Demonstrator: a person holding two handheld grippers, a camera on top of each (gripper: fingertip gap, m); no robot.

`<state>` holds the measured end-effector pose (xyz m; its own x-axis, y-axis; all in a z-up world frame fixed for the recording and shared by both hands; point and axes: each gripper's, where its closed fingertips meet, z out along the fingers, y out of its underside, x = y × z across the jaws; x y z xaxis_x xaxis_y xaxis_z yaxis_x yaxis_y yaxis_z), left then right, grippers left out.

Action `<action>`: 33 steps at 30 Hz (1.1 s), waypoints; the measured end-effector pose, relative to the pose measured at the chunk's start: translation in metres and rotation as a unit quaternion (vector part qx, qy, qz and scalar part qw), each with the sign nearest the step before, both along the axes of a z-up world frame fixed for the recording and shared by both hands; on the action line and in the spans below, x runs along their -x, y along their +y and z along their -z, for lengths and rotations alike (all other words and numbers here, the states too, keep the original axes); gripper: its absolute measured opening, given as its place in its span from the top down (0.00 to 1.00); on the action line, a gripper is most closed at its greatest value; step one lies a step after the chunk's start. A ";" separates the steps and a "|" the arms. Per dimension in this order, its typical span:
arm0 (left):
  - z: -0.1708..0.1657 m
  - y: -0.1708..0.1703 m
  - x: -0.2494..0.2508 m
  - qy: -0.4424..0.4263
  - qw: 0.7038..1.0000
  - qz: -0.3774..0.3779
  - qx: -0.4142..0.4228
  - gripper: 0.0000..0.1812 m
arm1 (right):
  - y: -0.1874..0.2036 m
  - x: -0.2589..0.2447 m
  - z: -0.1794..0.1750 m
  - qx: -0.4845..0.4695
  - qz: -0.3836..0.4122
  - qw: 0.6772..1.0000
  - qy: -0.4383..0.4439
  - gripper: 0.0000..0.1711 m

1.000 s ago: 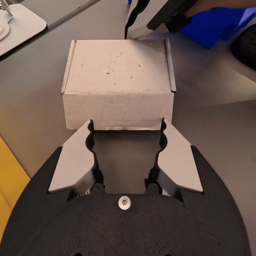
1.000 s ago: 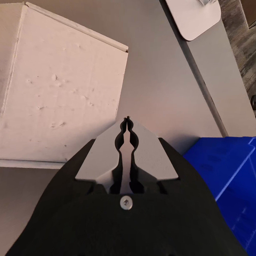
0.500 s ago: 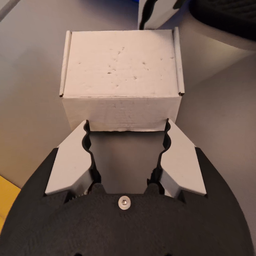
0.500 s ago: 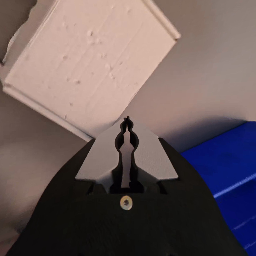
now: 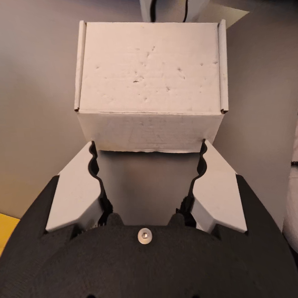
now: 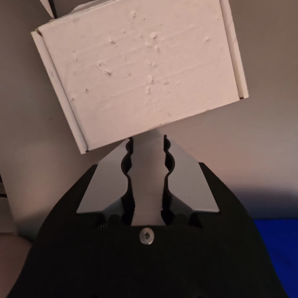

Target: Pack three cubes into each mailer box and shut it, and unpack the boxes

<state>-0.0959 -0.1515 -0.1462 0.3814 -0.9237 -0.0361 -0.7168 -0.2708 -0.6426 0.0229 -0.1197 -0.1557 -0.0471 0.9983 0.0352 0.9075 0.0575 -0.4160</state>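
Observation:
A white cardboard mailer box (image 5: 150, 69) stands shut on the grey table, its lid dented. My left gripper (image 5: 148, 141) is open wide, its fingertips at the two lower corners of the box's near wall. In the right wrist view the same kind of box (image 6: 141, 71) lies shut and turned at an angle. My right gripper (image 6: 147, 138) is open by a narrow gap, its fingertips just below the box's near edge. No cubes are in view.
The grey table (image 5: 40, 80) surrounds the box. A yellow surface (image 5: 6, 225) shows at the lower left of the left wrist view. A blue bin (image 6: 274, 241) sits to the right of my right gripper. A white and black object (image 5: 161, 9) is behind the box. Left tips to right tips: about 15 cm.
My left gripper has opened wider and moved up to the box's front wall. My right gripper swung round to face the box and went from shut to slightly open.

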 end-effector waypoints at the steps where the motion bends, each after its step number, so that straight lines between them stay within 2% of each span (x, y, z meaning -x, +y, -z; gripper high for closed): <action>1: 0.000 -0.002 0.000 0.002 1.000 0.005 0.000 0.31 | 0.001 0.000 0.001 -0.001 0.001 1.000 0.001 0.72; 3: -0.001 -0.005 0.003 0.006 1.000 0.008 -0.002 0.32 | 0.003 0.002 0.002 -0.006 -0.003 1.000 0.005 0.64; 4: -0.002 -0.006 0.004 0.007 1.000 0.007 -0.004 0.33 | 0.002 0.003 0.003 -0.006 -0.010 1.000 0.007 0.63; 12: 0.003 -0.015 0.007 0.007 0.999 0.025 0.022 0.32 | -0.010 0.015 0.006 0.000 -0.057 0.998 0.029 0.64; 20: 0.008 -0.017 0.016 0.025 0.999 0.015 0.035 0.30 | -0.010 0.017 0.013 0.052 -0.044 0.996 0.050 0.60; 24: 0.014 -0.016 0.019 0.037 0.998 0.007 0.050 0.27 | -0.009 0.017 0.013 0.048 -0.047 0.996 0.053 0.60; 33: 0.020 -0.015 0.007 0.031 0.997 0.026 0.059 0.26 | -0.009 0.020 0.013 0.018 -0.072 0.996 0.044 0.54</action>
<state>-0.1027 -0.1661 -0.1664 0.3325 -0.9417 0.0511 -0.7696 -0.3022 -0.5625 0.0031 -0.1287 -0.1691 -0.1878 0.9822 0.0094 0.8506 0.1674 -0.4984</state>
